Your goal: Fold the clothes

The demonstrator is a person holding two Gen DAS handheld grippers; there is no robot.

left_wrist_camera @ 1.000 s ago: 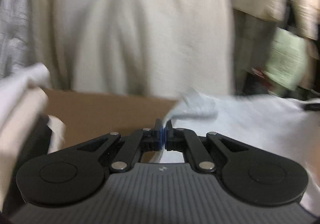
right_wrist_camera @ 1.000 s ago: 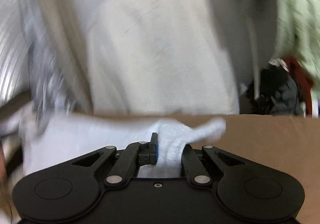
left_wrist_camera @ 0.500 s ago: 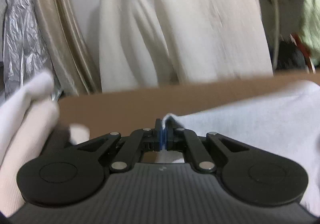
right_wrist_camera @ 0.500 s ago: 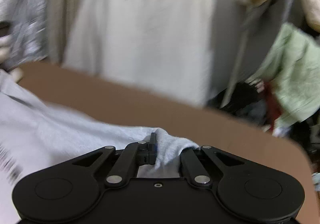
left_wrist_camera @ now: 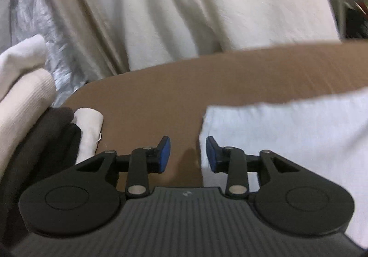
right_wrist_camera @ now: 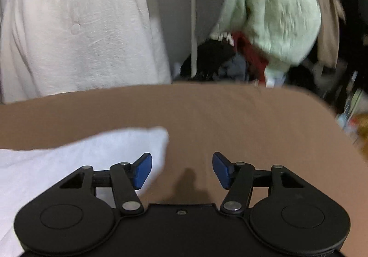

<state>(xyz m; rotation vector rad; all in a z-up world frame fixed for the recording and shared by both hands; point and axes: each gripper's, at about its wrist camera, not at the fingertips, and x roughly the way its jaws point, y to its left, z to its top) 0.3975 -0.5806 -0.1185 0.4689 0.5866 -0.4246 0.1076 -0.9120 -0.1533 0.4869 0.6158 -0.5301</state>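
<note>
Half a second ago both grippers were clamped on the white garment; now both have let go and it lies flat on the brown tabletop [left_wrist_camera: 230, 87].

In the left wrist view, the left gripper [left_wrist_camera: 188, 153] has its blue-padded jaws spread apart with nothing between them, only bare table. The white garment [left_wrist_camera: 287, 132] fills the right half of the frame, its left edge running just beside the right jaw. At the left edge of the frame sits a stack of folded clothes [left_wrist_camera: 25, 100]: a white piece on top, a cream ribbed one under it, dark fabric lower down, and a small white roll [left_wrist_camera: 88, 132] beside it. A cream hanging cloth [left_wrist_camera: 218, 8] fills the upper frame behind the table.

In the right wrist view, the right gripper [right_wrist_camera: 182, 169] is likewise spread wide and empty. The white garment [right_wrist_camera: 69, 160] occupies the lower left, its corner reaching just past the left jaw. Beyond the table's far edge, at upper right, hangs a pale green garment [right_wrist_camera: 276, 15] with a red strip [right_wrist_camera: 250, 54] below it.
</note>
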